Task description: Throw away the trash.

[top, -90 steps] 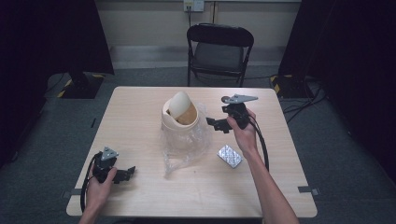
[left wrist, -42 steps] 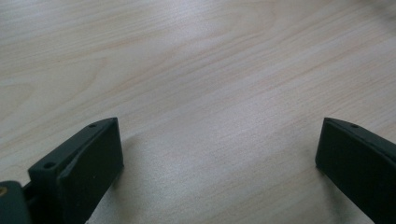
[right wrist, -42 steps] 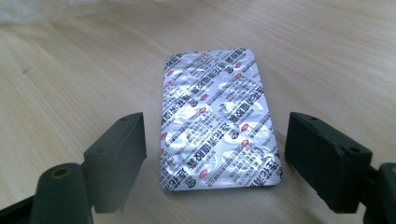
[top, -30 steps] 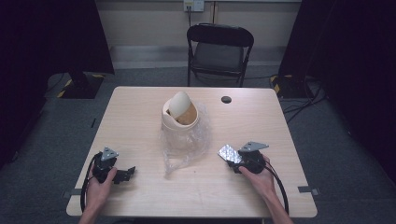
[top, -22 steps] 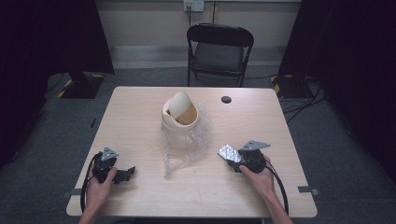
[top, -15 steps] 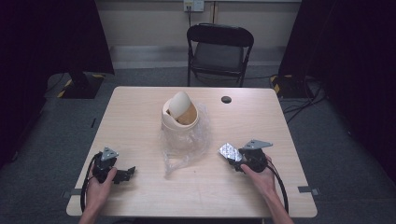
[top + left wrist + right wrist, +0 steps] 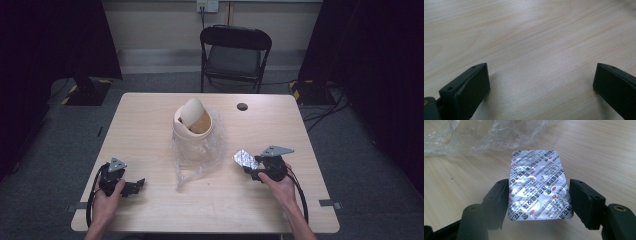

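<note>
Right of the plastic-wrapped bin [image 7: 192, 125], the blister pack [image 7: 539, 185] sits clamped edgewise between the right gripper [image 7: 537, 202] jaws. Risk: the thin foil may buckle or slip if squeezed harder.

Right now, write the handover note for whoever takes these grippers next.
Right hand-held gripper: jaws on either side of the foil blister pack, against its long edges; whether they grip firmly I cannot tell.
Left hand-held gripper: open, nothing between the jaws, resting low over bare table at the near left.
Small bin with swing lid stands mid-table on a clear plastic bag. A black cap lies at the far edge.
Done: the pack is framed between the jaws.
Left: lift the pack; it probably goes to the bin.
</note>
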Tool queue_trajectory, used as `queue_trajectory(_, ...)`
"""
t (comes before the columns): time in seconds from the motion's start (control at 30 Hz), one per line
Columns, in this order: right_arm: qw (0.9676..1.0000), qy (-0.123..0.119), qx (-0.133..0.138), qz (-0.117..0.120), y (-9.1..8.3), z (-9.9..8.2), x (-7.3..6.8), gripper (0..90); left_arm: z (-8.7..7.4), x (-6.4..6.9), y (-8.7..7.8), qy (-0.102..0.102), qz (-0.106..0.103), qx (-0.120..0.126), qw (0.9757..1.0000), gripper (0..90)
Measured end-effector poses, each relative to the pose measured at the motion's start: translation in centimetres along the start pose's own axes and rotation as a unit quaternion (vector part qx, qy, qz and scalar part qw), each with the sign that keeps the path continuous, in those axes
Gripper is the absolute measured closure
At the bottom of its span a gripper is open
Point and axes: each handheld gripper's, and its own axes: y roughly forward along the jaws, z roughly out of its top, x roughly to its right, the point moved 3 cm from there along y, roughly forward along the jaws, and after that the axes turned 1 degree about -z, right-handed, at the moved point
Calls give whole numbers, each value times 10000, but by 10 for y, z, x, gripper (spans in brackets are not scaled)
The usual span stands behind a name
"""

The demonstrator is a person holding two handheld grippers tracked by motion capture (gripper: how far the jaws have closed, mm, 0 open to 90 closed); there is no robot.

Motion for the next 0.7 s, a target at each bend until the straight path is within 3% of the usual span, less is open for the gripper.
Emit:
queue_trajectory(0.17, 9999, 103, -81, -5, -1, 1, 3, 340, 0, 0, 0, 0, 0, 1, 10000, 0)
queue_trajectory(0.27, 9998, 182, 1, 14, -5, 9, 4, 340, 0, 0, 0, -10, -3, 8, 10000, 0)
queue_trajectory(0.53, 9997, 153, 178, 77, -9, 28, 1, 340, 0, 0, 0, -1, 0, 4, 10000, 0)
queue_trajectory(0.7, 9997, 97, 165, 145, -8, 32, -2, 340, 0, 0, 0, -10, -2, 8, 10000, 0)
